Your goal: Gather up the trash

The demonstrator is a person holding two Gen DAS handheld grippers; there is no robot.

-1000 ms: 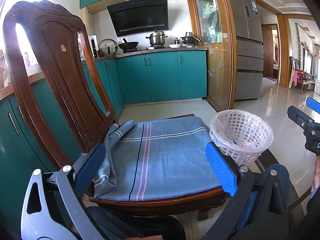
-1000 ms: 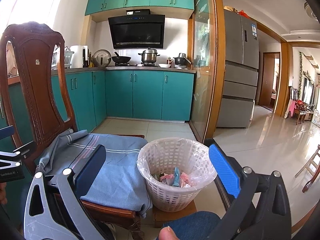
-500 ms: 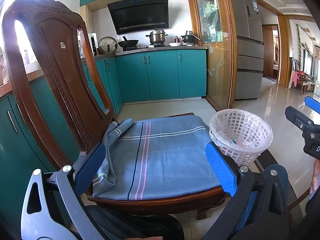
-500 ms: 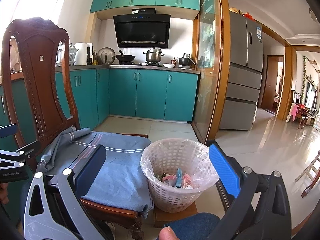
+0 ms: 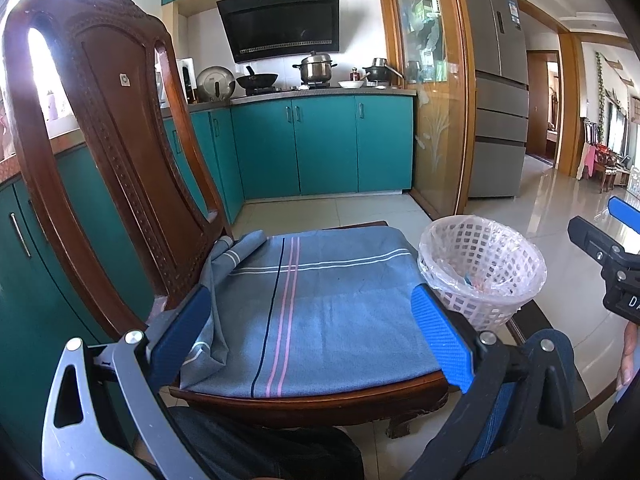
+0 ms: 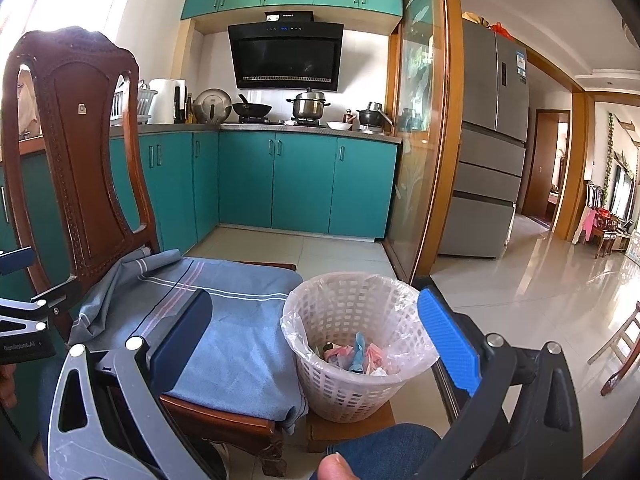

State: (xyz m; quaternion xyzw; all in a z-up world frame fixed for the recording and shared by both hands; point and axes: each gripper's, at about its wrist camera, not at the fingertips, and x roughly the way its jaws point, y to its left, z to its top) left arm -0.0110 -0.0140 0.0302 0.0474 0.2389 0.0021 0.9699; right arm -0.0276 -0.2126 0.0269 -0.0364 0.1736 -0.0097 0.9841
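Note:
A white lattice waste basket (image 6: 352,344) lined with a clear bag stands on the floor right of a wooden chair; crumpled pink, blue and white trash (image 6: 356,356) lies at its bottom. The same basket (image 5: 484,268) shows at the right of the left wrist view. My right gripper (image 6: 316,340) is open, held above and in front of the basket, nothing between its fingers. Over the chair's blue striped cloth (image 5: 316,304) my left gripper (image 5: 308,336) is open and empty too. The right gripper (image 5: 608,248) also shows at the far right edge of the left wrist view.
The carved wooden chair (image 5: 104,152) stands at the left, its high back upright. Teal kitchen cabinets (image 6: 300,184) and a stove with pots lie behind. A glass partition (image 6: 420,140) and a grey fridge (image 6: 492,140) stand to the right, with glossy tiled floor (image 6: 540,300) beyond. A person's knees show below.
Both grippers have risen and tilted slightly upward, so the chair and basket sit a little lower in view. Nothing was picked up or dropped.

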